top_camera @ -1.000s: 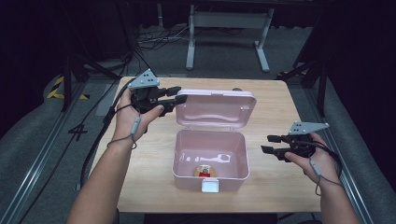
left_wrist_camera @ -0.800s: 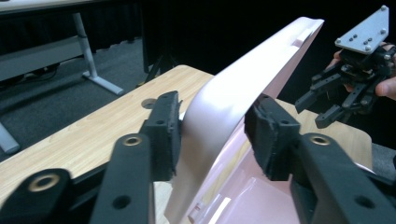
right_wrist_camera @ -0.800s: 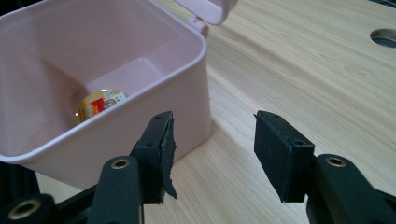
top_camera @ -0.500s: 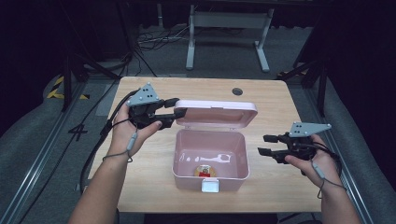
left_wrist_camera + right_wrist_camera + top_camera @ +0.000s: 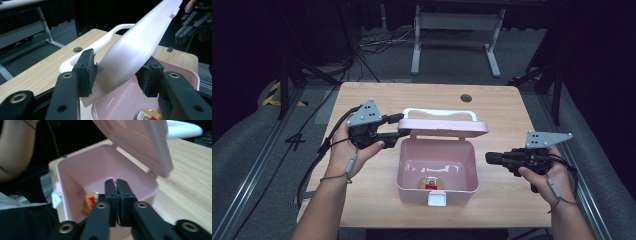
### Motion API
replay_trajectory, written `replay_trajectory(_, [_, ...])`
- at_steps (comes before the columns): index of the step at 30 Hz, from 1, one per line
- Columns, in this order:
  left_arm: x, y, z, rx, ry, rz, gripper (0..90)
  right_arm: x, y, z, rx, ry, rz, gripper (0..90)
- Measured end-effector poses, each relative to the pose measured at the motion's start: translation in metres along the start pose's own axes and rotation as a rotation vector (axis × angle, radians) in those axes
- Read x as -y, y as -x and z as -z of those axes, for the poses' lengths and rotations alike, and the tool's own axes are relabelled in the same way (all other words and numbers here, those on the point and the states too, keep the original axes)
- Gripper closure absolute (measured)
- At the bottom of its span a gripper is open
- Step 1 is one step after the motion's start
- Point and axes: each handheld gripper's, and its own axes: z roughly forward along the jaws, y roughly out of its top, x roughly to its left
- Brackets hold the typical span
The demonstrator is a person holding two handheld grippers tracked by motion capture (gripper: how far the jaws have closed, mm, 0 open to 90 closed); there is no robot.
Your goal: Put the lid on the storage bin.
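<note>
A pink box (image 5: 412, 192) stands open mid-table with a small round gold and red item (image 5: 431, 184) on its floor. Its lid (image 5: 447, 129), with a white handle (image 5: 439, 112), hangs tilted halfway over the back of the box. My left gripper (image 5: 402, 126) has the lid's left end between its jaws, which have just been opening. In the left gripper view the lid (image 5: 135, 47) touches one pad (image 5: 87, 70), and I see no squeeze. My right gripper (image 5: 488, 158) is shut with nothing in it, just right of the box, pointing at the box (image 5: 75, 170) and the item (image 5: 90, 201).
A white latch (image 5: 437, 200) sticks out from the box's front wall. The wooden table has a round hole (image 5: 466, 97) near its far edge. A metal stand (image 5: 452, 30) and cables lie on the floor beyond the table.
The lid has swung forward from leaning back to halfway over the box, with my left gripper following it nearer. My right gripper's jaws have closed and it has risen slightly.
</note>
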Motion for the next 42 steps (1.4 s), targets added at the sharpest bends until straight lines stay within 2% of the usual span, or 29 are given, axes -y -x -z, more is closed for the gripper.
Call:
replay_trajectory(2, [0.002,0.002,0.001,0.009,-0.007,0.000,50.7,-0.001,-0.002,-0.002,-0.018,0.016,-0.010,90.0])
replay_trajectory(9, [0.008,0.008,0.004,0.007,-0.044,-0.002,46.9,-0.004,-0.001,-0.009,-0.036,0.030,-0.004,90.0])
replay_trajectory(11, [0.010,0.009,0.004,0.012,-0.052,0.011,45.2,-0.005,-0.002,-0.010,-0.039,0.031,0.003,90.0])
replay_trajectory(16, [0.013,0.014,0.005,0.019,-0.104,0.002,43.3,-0.008,-0.005,-0.014,-0.055,0.029,0.017,90.0])
replay_trajectory(27, [0.019,0.014,0.006,0.062,-0.155,0.017,39.0,-0.010,-0.007,-0.017,-0.069,0.041,0.025,90.0])
replay_trajectory(30, [0.021,0.015,0.006,0.059,-0.175,0.005,38.0,-0.010,-0.007,-0.017,-0.071,0.044,0.023,90.0])
replay_trajectory(39, [0.025,0.010,0.012,0.067,-0.194,0.028,37.6,-0.011,-0.008,-0.017,-0.073,0.048,0.025,90.0])
replay_trajectory(42, [0.026,0.008,0.017,0.054,-0.204,0.022,36.3,-0.011,-0.008,-0.017,-0.074,0.055,0.027,90.0])
